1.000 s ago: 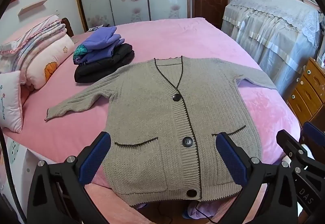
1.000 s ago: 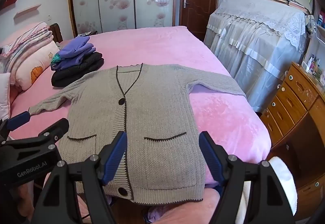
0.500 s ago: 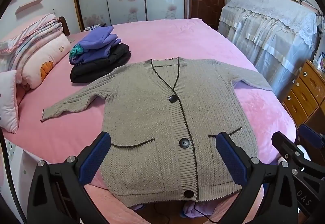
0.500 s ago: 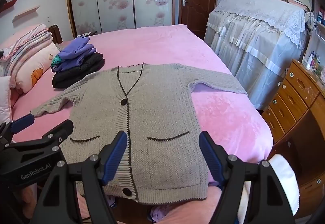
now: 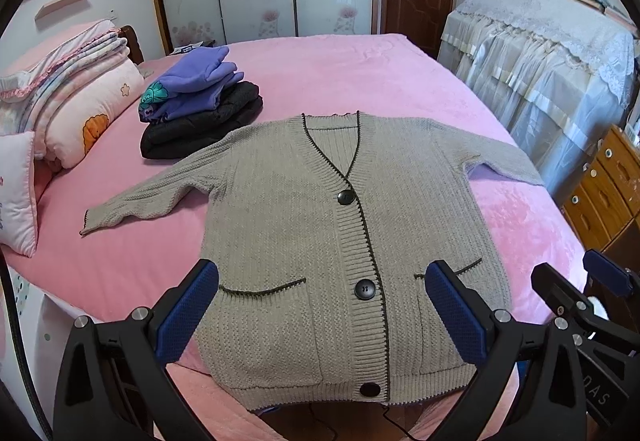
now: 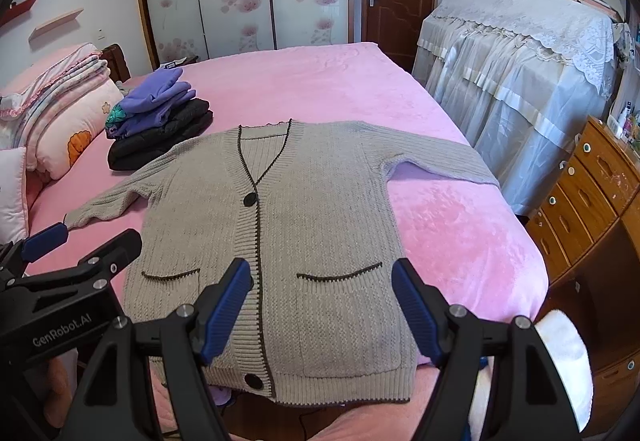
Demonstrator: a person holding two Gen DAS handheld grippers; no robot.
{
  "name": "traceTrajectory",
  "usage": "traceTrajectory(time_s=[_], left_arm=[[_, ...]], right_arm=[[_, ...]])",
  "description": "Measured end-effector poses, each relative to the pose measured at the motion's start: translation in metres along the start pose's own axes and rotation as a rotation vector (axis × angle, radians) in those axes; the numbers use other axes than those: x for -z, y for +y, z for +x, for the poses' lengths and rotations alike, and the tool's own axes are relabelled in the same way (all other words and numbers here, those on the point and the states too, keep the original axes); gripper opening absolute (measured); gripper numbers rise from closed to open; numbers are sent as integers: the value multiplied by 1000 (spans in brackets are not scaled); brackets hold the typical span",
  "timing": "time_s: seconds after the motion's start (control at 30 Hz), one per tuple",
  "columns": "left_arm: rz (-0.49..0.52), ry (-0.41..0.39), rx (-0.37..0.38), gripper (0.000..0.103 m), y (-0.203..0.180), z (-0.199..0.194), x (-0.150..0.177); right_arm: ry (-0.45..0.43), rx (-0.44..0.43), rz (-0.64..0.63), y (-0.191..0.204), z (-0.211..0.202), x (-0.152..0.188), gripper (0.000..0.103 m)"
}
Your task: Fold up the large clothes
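A beige knit cardigan [image 5: 320, 233] with dark trim, dark buttons and two front pockets lies flat, buttoned and face up on the pink bed [image 5: 340, 73], sleeves spread to both sides; it also shows in the right wrist view [image 6: 304, 225]. Its hem reaches the bed's near edge. My left gripper [image 5: 320, 305] is open and empty, held above the hem. My right gripper [image 6: 322, 305] is open and empty, above the right pocket. Each gripper shows at the edge of the other's view.
A stack of folded purple and black clothes [image 5: 196, 101] sits at the back left of the bed, beside pillows and folded quilts [image 5: 68, 101]. A lace-covered cabinet [image 6: 520, 73] and a wooden dresser [image 6: 588, 197] stand at the right.
Both grippers have drifted slightly; the cardigan sits a little lower and nearer in both views. The cardigan itself has not moved and both grippers stay open.
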State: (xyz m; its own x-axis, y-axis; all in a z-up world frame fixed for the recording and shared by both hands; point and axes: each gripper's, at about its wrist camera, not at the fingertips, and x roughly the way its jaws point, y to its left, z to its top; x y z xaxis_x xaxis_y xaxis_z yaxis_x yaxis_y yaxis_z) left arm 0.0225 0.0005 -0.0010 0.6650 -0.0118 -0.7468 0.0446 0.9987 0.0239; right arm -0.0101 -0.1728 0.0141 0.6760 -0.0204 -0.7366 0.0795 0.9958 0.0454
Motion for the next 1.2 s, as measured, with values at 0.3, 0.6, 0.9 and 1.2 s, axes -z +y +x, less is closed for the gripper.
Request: traceTrajectory(time_s=[0.3, 0.6, 0.9, 1.2], left_arm=[[12, 20, -4, 102, -6, 10, -6], [8, 21, 2, 102, -9, 10, -5], [21, 25, 4, 102, -14, 9, -4], [20, 30, 7, 102, -16, 9, -3]], right_arm=[[6, -24, 9, 0, 10, -7, 74], [10, -29, 13, -4, 11, -6, 74], [18, -34, 31, -12, 13, -3, 74], [21, -42, 35, -13, 13, -2, 74]])
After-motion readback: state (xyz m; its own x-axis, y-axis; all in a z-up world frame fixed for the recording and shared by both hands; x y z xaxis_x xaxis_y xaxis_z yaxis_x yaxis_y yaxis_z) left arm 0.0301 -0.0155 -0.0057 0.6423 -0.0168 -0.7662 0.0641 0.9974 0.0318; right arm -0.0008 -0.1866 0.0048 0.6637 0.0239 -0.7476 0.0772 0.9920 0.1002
